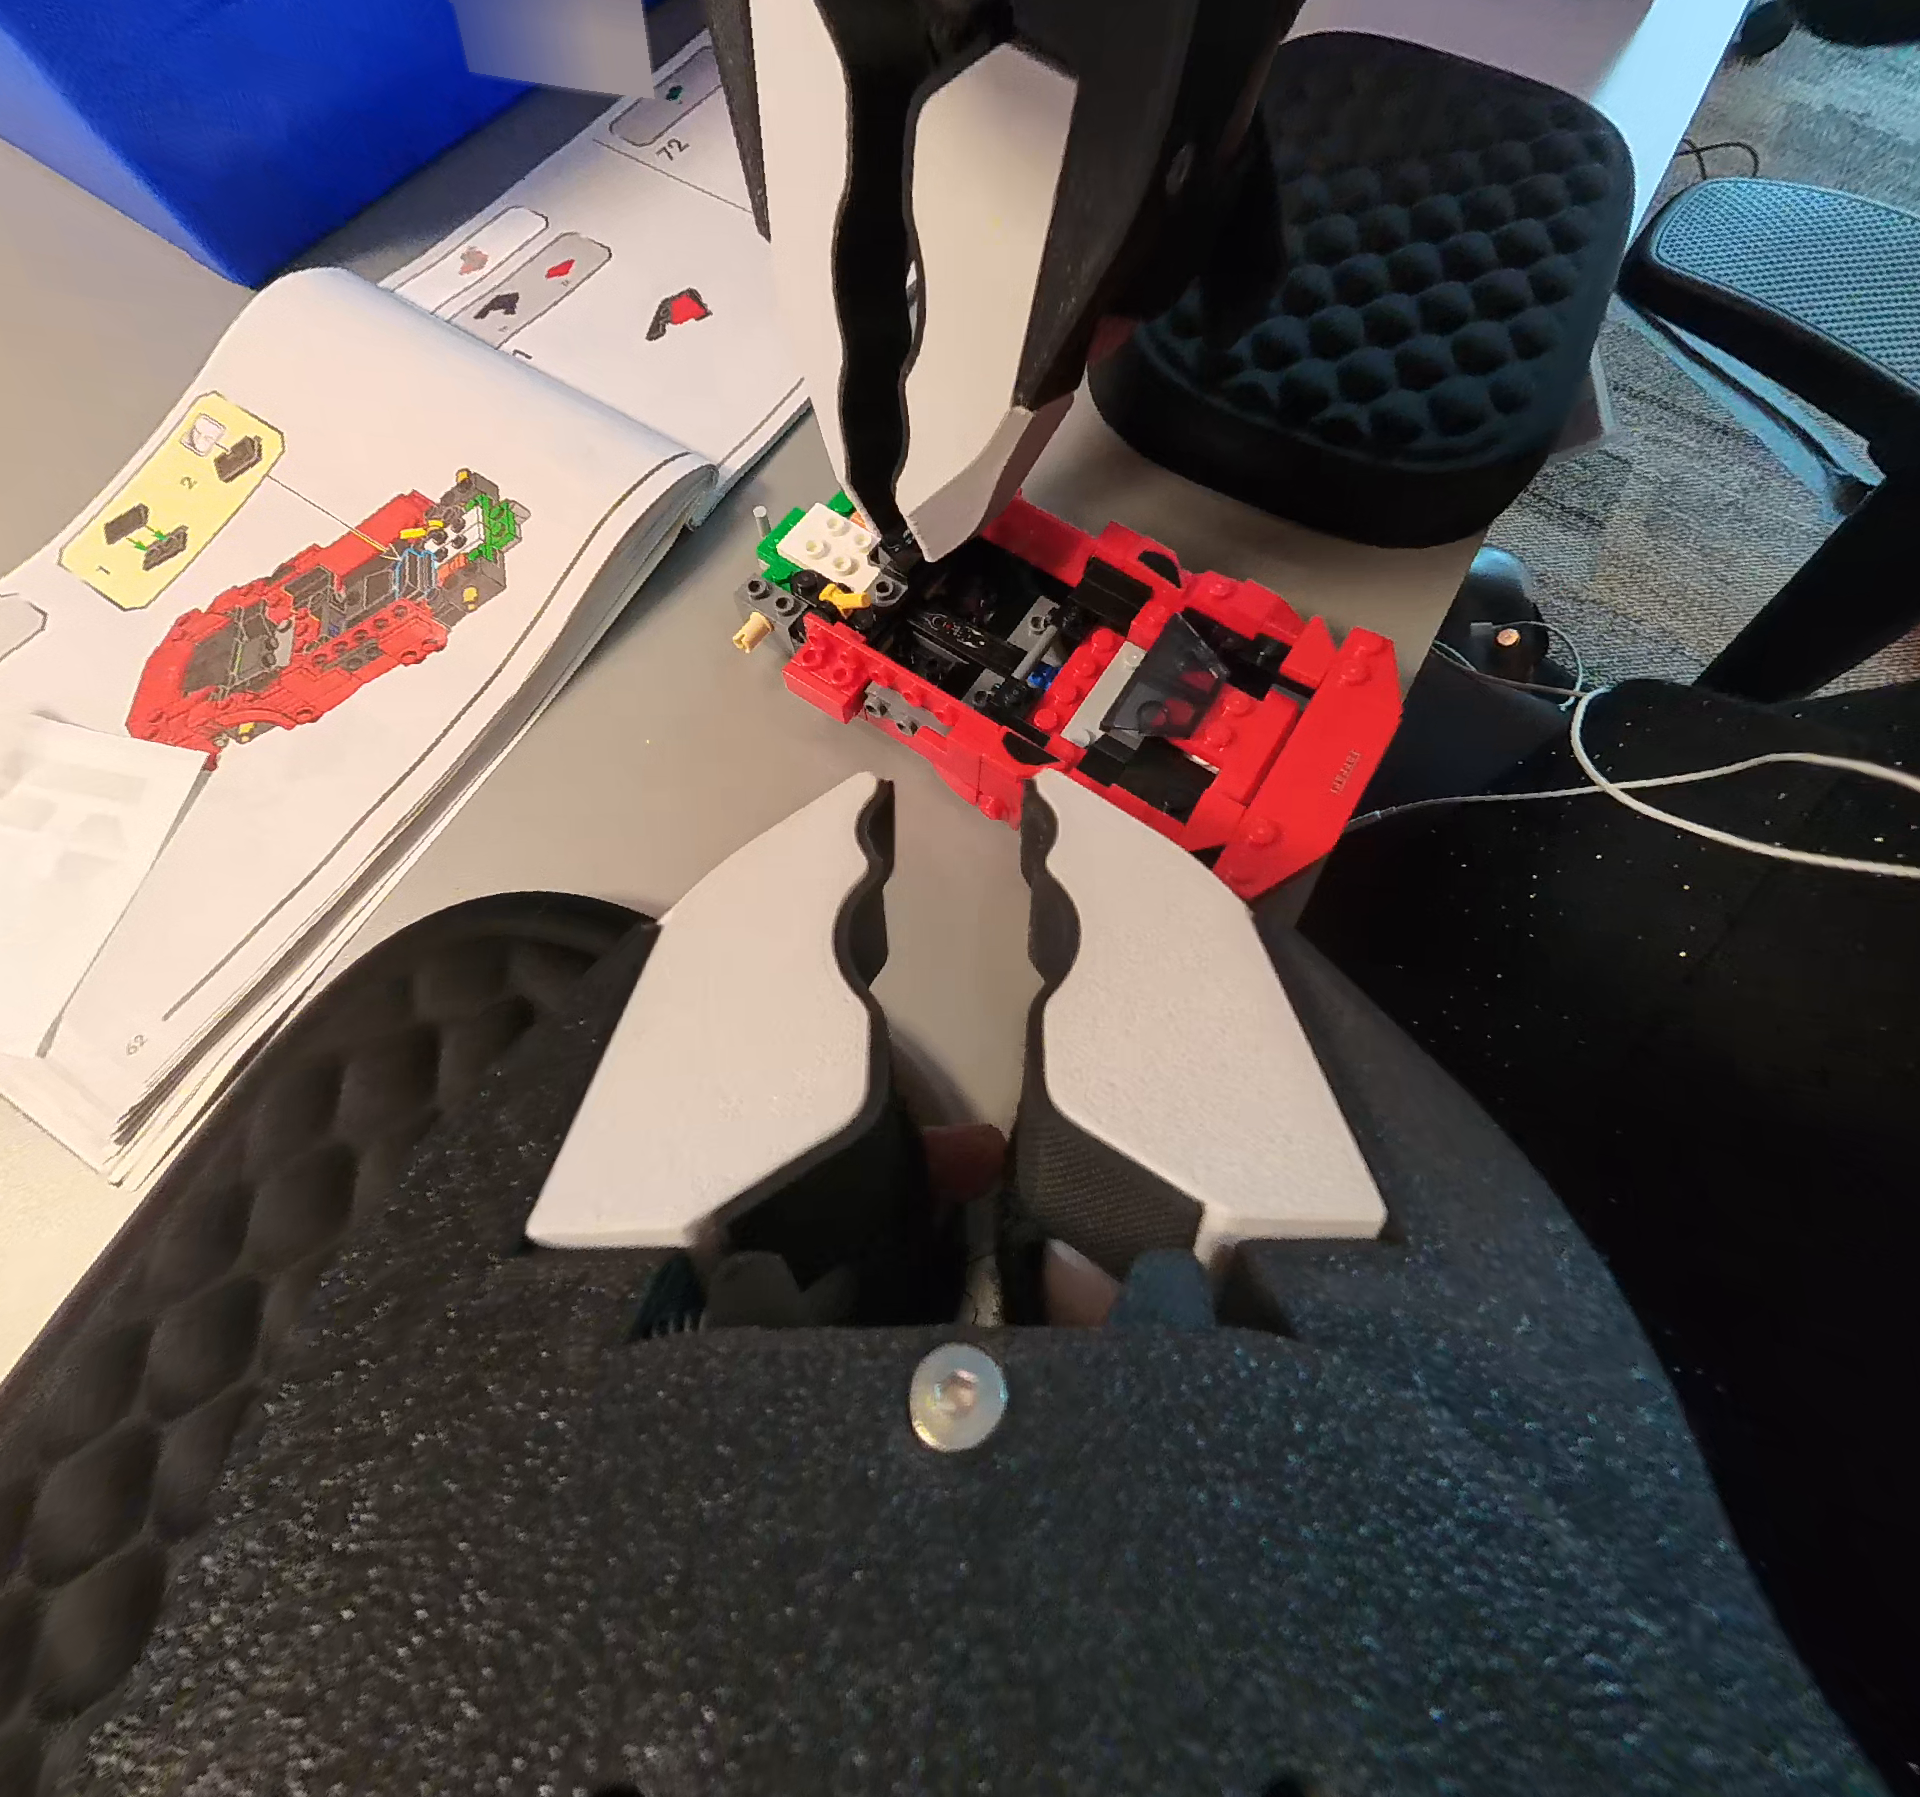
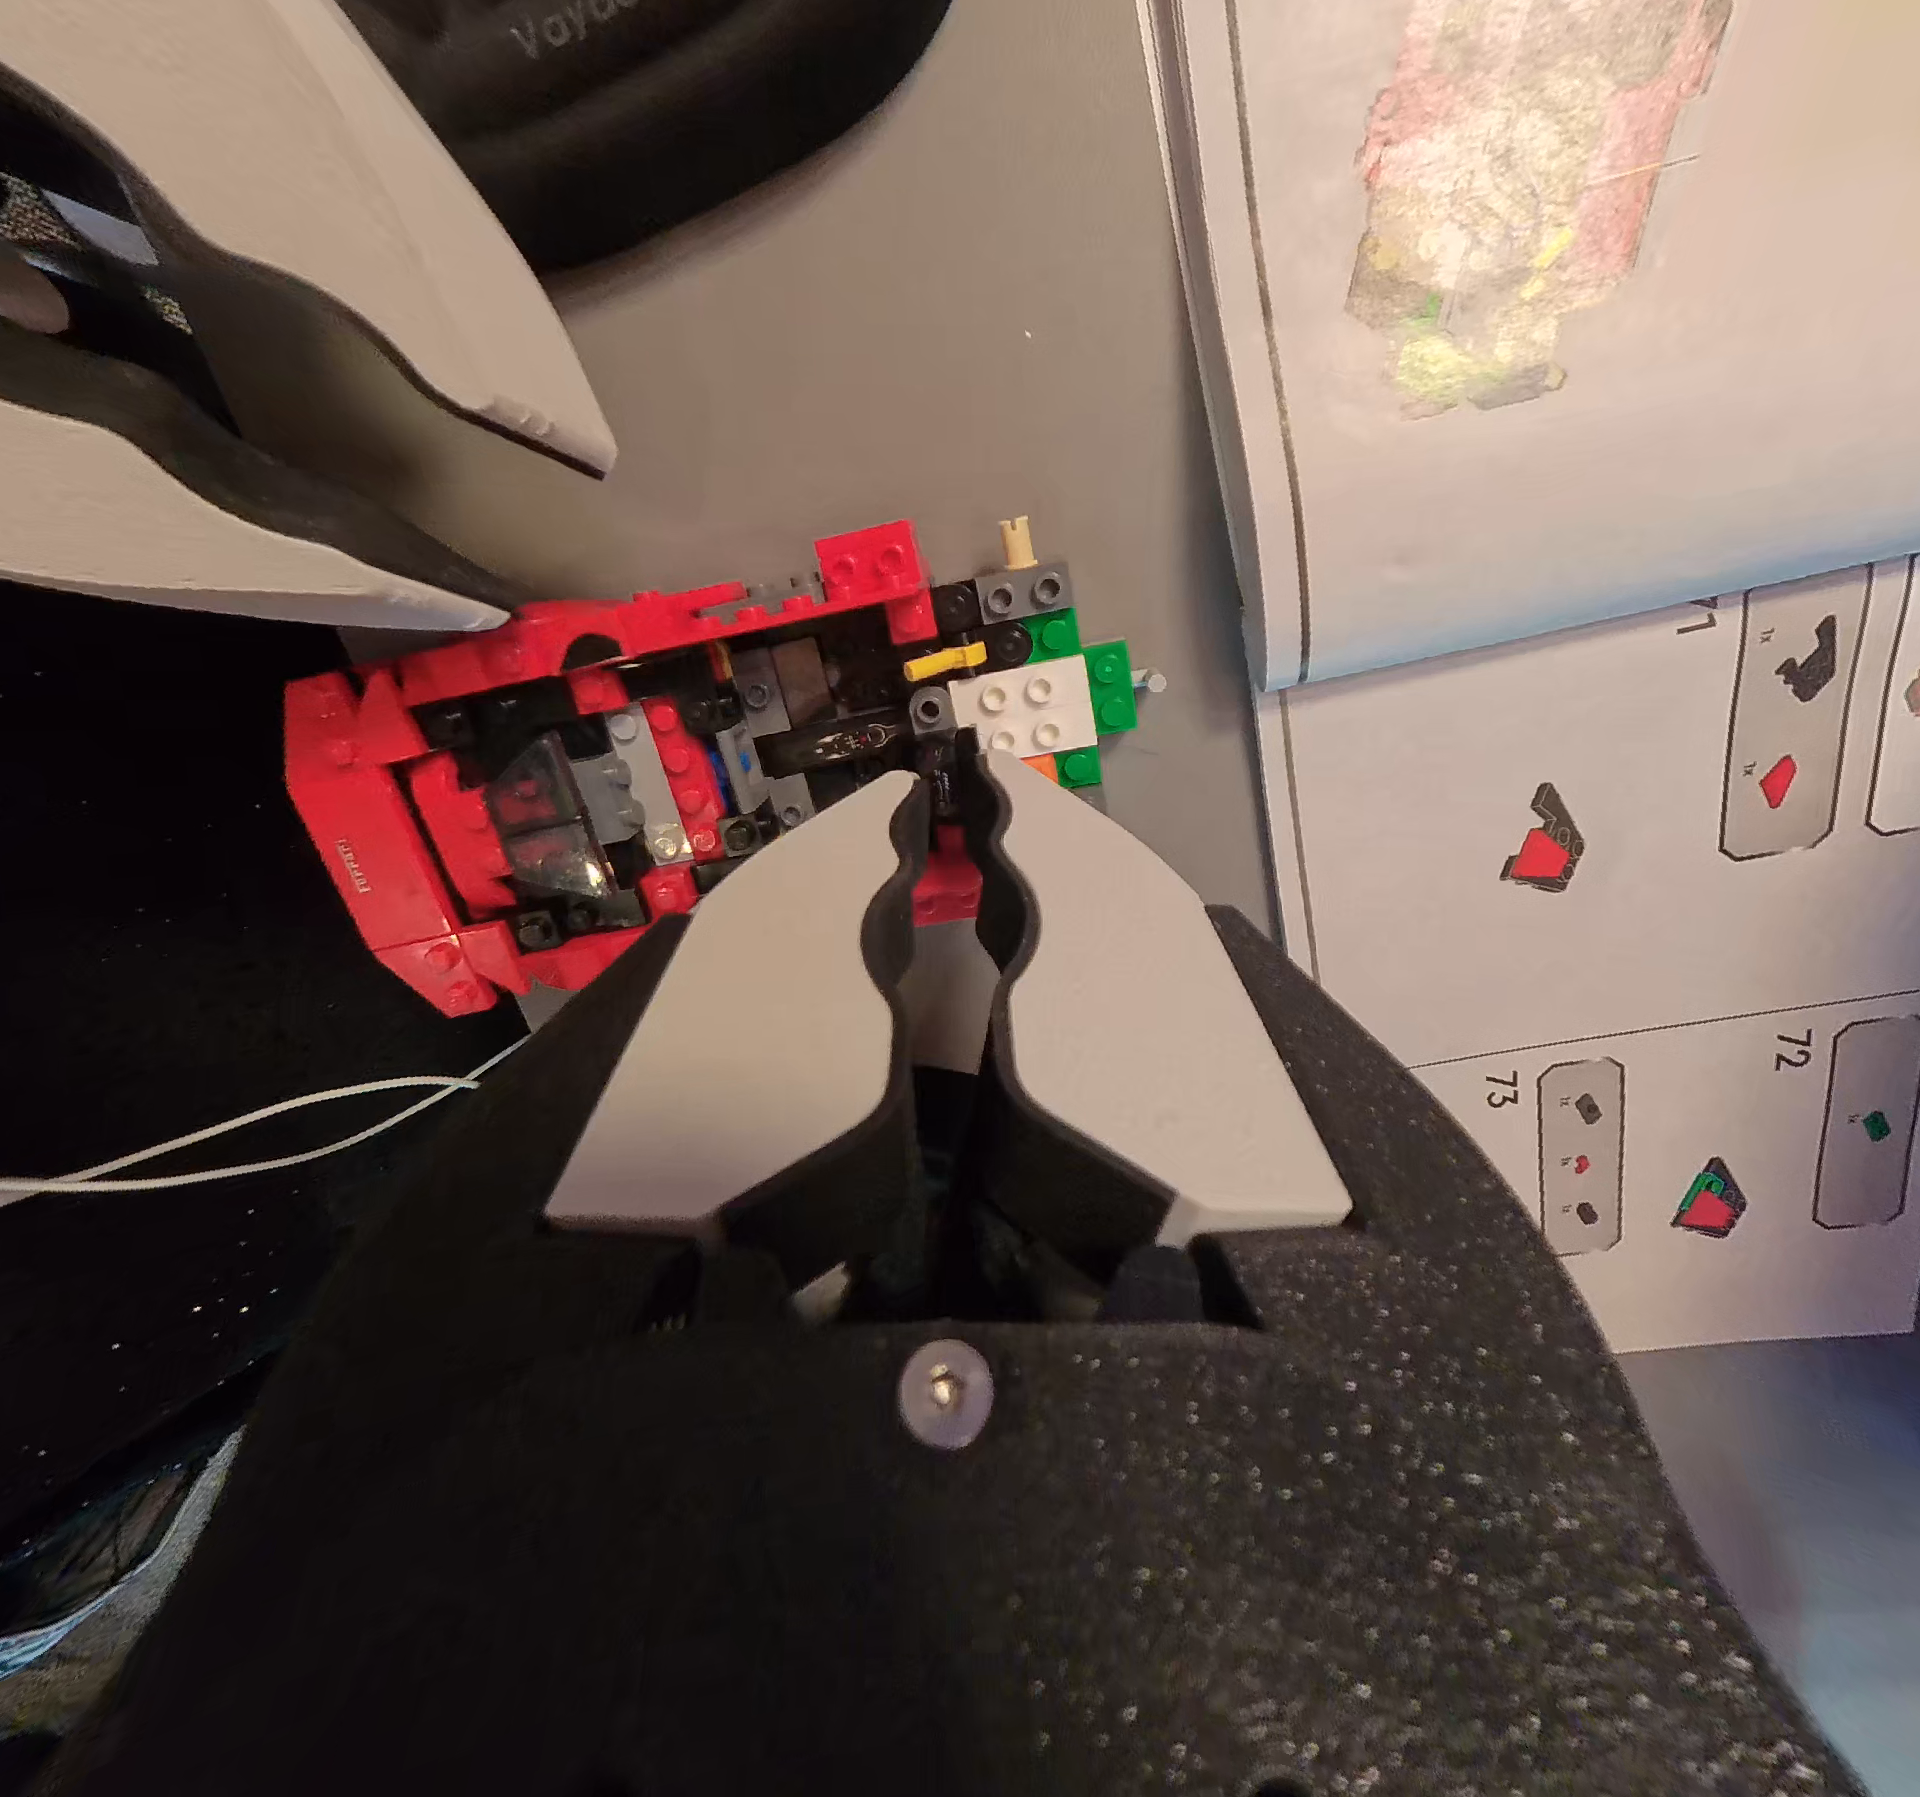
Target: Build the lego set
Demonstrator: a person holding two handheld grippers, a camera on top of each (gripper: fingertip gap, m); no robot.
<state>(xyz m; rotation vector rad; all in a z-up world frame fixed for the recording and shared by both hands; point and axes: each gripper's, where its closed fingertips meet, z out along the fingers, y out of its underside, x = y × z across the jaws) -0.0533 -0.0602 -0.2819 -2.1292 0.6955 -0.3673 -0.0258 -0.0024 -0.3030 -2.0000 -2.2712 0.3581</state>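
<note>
A partly built red lego car lies on the grey table, close to its edge; it also shows in the right wrist view. Its open middle shows black and grey parts, and white and green plates sit at one end. My right gripper is shut on a small black piece and holds it down at the car's body beside the white plate. In the left wrist view it comes down from above. My left gripper is open and empty, its tips at the car's long side; it also shows in the right wrist view.
An open instruction booklet lies left of the car, also in the right wrist view. A black dimpled wrist rest lies behind the car. A blue box stands at the back. A white cord hangs past the table's edge. Left tips to right tips: about 7 cm.
</note>
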